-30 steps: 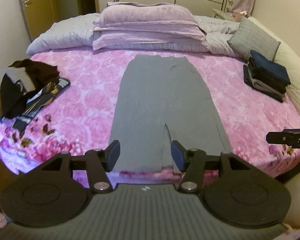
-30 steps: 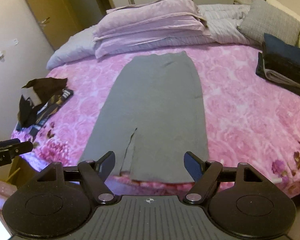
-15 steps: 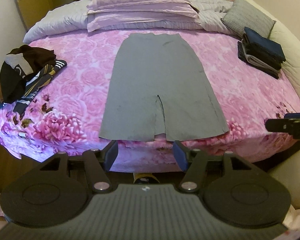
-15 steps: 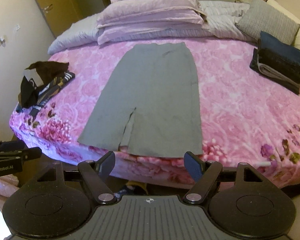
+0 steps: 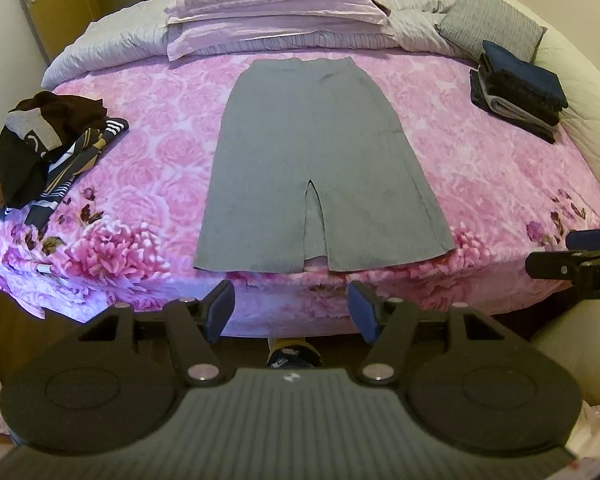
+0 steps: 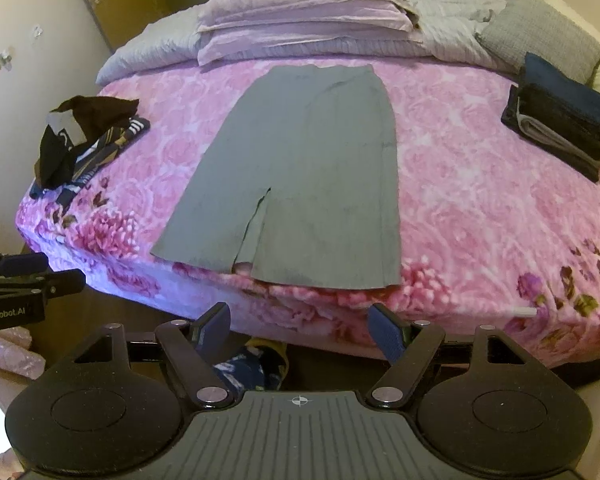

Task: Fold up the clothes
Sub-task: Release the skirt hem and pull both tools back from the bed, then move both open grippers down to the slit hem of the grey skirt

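A long grey skirt lies flat on the pink floral bed, waistband toward the pillows, slit hem at the near edge. My left gripper hangs open off the bed's foot, below the hem, with nothing between its blue-padded fingers. My right gripper is likewise open and empty, below the hem's right half. Each gripper shows at the side of the other's view: the right gripper and the left gripper.
A heap of unfolded dark clothes sits at the bed's left edge. A stack of folded dark clothes rests at the right. Lilac pillows and a grey cushion line the head. A foot in a patterned slipper shows on the floor below.
Both grippers have pulled back and down from over the skirt's hem to beyond the foot of the bed. They stayed open, and the skirt lies unmoved.
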`<state>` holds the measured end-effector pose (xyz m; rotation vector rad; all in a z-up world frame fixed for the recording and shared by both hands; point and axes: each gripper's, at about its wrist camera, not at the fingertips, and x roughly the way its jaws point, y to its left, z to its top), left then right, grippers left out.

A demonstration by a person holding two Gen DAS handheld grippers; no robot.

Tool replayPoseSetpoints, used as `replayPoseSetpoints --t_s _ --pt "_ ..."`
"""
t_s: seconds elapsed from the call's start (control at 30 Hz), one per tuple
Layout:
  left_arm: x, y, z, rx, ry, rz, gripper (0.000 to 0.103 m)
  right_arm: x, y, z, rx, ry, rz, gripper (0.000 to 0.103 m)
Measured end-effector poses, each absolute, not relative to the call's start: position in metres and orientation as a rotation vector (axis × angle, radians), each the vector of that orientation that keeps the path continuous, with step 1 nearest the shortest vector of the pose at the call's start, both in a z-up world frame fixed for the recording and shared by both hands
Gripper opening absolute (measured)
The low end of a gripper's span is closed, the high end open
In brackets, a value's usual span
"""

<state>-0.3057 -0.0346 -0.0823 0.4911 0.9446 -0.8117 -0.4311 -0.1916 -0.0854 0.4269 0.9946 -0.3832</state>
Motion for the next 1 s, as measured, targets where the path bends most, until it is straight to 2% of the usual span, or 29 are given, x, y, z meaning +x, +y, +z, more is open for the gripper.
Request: replayPoseSetpoints --t_s 1.0 --pt "-0.299 -0.026 -0.08 0.487 0.951 -0.791 0.059 -0.417 -0.181 -0.087 0.423 0.999 -0.391 0.073"
